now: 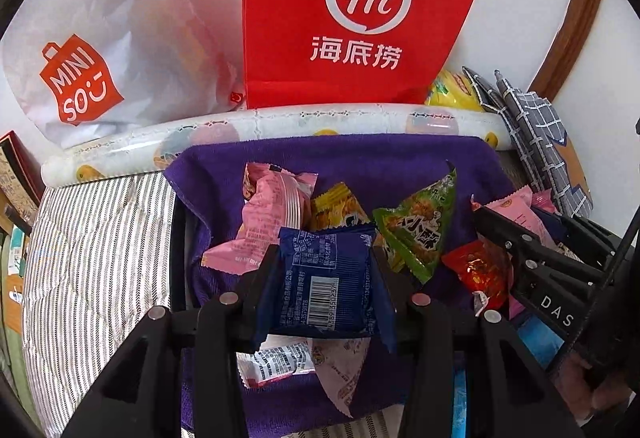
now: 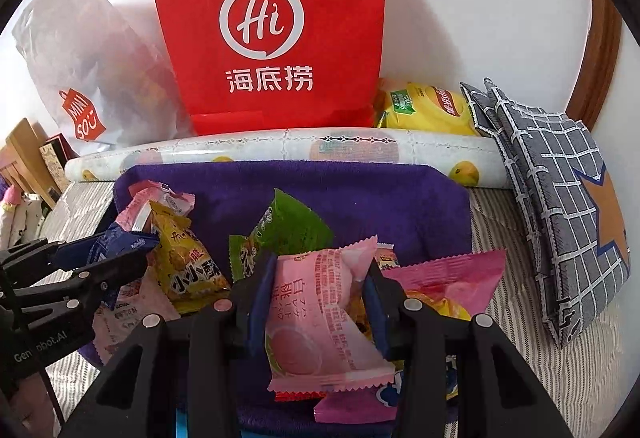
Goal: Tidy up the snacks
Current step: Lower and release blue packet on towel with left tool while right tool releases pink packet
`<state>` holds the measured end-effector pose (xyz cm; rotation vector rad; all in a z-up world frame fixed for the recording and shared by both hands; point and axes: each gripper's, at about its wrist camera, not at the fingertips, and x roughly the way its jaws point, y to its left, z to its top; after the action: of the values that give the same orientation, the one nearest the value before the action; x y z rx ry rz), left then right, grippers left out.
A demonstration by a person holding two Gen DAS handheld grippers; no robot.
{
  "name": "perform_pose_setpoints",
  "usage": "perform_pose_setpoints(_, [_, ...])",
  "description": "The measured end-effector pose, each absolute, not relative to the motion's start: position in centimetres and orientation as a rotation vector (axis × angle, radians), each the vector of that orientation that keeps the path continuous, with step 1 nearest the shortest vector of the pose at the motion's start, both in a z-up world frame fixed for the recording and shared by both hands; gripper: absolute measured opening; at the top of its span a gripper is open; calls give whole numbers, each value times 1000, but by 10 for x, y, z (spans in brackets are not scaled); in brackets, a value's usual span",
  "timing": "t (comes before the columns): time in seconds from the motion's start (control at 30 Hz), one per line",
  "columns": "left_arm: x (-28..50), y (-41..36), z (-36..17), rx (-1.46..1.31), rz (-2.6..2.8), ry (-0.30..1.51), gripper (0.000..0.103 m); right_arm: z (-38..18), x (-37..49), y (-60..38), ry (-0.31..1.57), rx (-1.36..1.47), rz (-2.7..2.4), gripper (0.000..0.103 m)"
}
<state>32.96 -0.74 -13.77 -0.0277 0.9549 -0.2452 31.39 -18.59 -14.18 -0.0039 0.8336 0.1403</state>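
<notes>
A heap of snack packets lies on a purple towel (image 1: 360,157). My left gripper (image 1: 326,258) is shut on a dark blue packet (image 1: 324,278), held just above the heap. In the right wrist view, my right gripper (image 2: 316,278) is shut on a pink peach-print packet (image 2: 312,318). On the towel (image 2: 360,193) lie a green triangular packet (image 1: 420,226) (image 2: 288,234), a yellow packet (image 1: 340,205) (image 2: 184,266), another pink packet (image 1: 268,213) and a red packet (image 1: 480,270). The two grippers hang side by side over the heap.
A red paper bag (image 1: 360,17) and a white Miniso bag (image 1: 100,57) stand against the wall behind. A rolled patterned sheet (image 1: 280,125) lies across the towel's far edge. A grey checked cushion (image 2: 560,217) and a yellow bag (image 2: 424,109) sit at the right. Striped bedding (image 1: 100,238) lies underneath.
</notes>
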Motion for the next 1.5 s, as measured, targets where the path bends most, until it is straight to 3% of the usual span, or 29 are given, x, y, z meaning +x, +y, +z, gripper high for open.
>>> perform_pose_setpoints(0.33, [331, -8, -141, -21, -242, 965, 43, -143, 315, -186, 836, -1, 160, 41])
perform_pose_setpoints(0.73, [331, -11, -140, -14, -244, 962, 43, -137, 310, -186, 818, 6, 176, 52])
perform_pose_setpoints(1.1, [323, -9, -124, -35, -259, 902, 70, -117, 299, -187, 737, 13, 181, 66])
perform_pose_setpoints(1.5, [284, -5, -88, 0, -228, 866, 71, -79, 258, -194, 701, 44, 131, 72])
